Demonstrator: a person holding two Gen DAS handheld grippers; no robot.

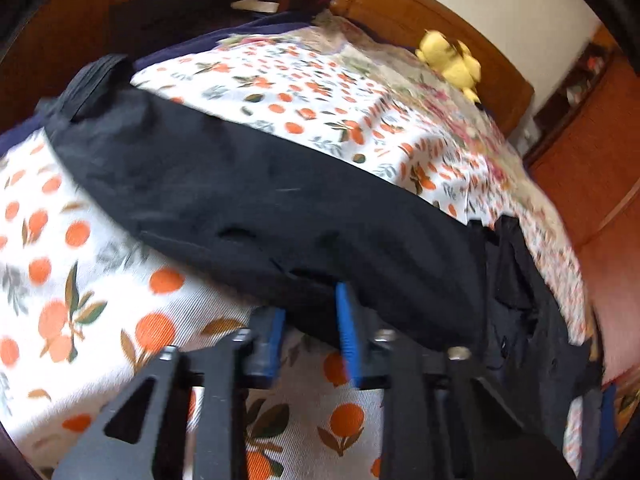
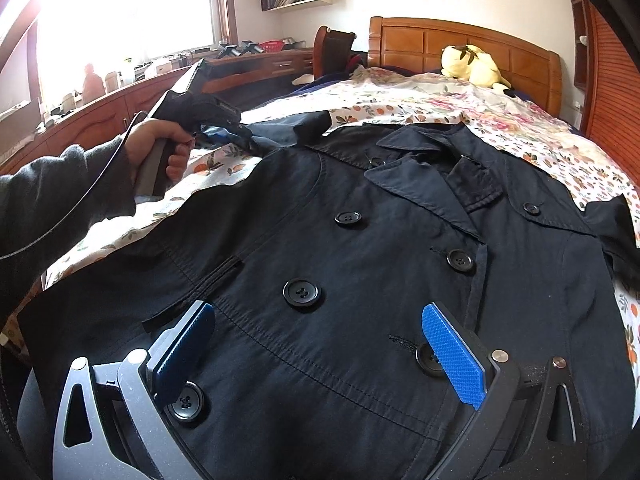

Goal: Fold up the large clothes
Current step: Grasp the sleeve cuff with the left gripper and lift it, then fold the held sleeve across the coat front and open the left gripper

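A black double-breasted coat [image 2: 360, 240] lies front up on the bed, collar toward the headboard. Its left sleeve [image 1: 248, 184] stretches across the orange-print sheet [image 1: 80, 280] in the left wrist view, cuff [image 1: 96, 80] at the far end. My left gripper [image 1: 310, 332] has its blue pads slightly apart, with the sleeve's edge between them; it also shows in the right wrist view [image 2: 224, 128], held by a hand at the coat's left shoulder. My right gripper [image 2: 320, 344] is open and empty, hovering over the coat's lower front, above its buttons [image 2: 302, 292].
A yellow plush toy [image 2: 476, 64] lies by the wooden headboard [image 2: 460, 40]. A floral quilt [image 2: 460, 108] covers the far part of the bed. A wooden desk with clutter [image 2: 120, 92] runs along the left under a bright window. A wooden wardrobe [image 2: 612, 80] stands at the right.
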